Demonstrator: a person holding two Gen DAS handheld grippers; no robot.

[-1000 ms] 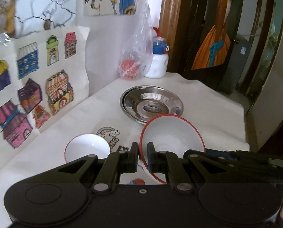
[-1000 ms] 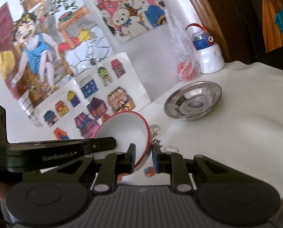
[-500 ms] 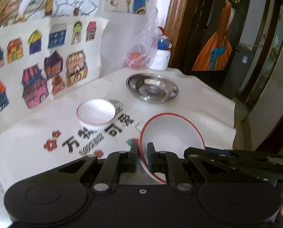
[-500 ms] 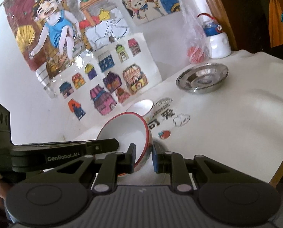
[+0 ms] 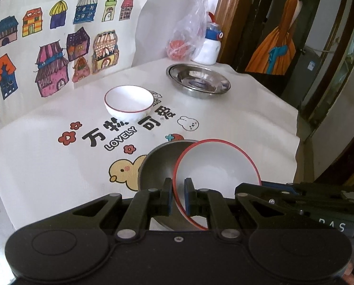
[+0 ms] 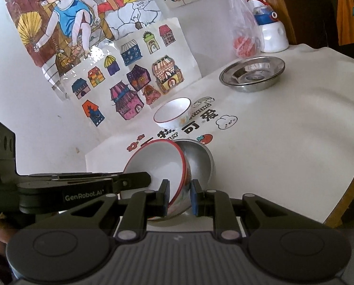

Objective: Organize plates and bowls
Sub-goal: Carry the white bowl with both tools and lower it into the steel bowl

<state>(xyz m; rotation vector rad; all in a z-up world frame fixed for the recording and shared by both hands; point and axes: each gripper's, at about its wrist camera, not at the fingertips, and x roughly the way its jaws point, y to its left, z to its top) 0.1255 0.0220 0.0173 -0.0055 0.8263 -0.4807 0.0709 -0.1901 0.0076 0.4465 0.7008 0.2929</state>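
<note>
Tablecloth (image 5: 248, 109): one, white, covering the table; printed with "LOVELY", large Chinese characters, red flowers, a yellow duck, a rabbit outline and a strawberry. A rainbow print by the small bowl carries writing too small to read.
House drawings sheet (image 5: 58, 40): one, propped against the wall behind the table; about a dozen coloured houses. More drawings hang above it.
Grippers: two. Left gripper (image 5: 177, 196) is clamped on the near rim of the red-rimmed bowl, one pad inside and one outside. Right gripper (image 6: 179, 198) is clamped on the same bowl at the opposite rim and wall. The left gripper's arm reads "GenRobot.AI" in the right wrist view; "AS" shows on the right one's body in the left wrist view.
Steel dishes: two. Far steel plate (image 5: 198, 80) sits upright near the back of the table, with a label at its centre that I cannot read. Near steel bowl (image 5: 156, 163) is at the front, directly behind the held bowl.
Red-rimmed bowl (image 5: 214, 168): one, white, held between both grippers at the front of the table, tilted, mouth turned towards the left gripper's camera; whether it touches the steel bowl cannot be told.
Small white bowl (image 5: 129, 102): one, thin red rim, upright mid-table, on the lettering.
Plastic bag (image 5: 188, 38): one, clear, red contents, back of the table.
Bottle (image 5: 210, 45): one, white with blue and red top, beside the bag.
</note>
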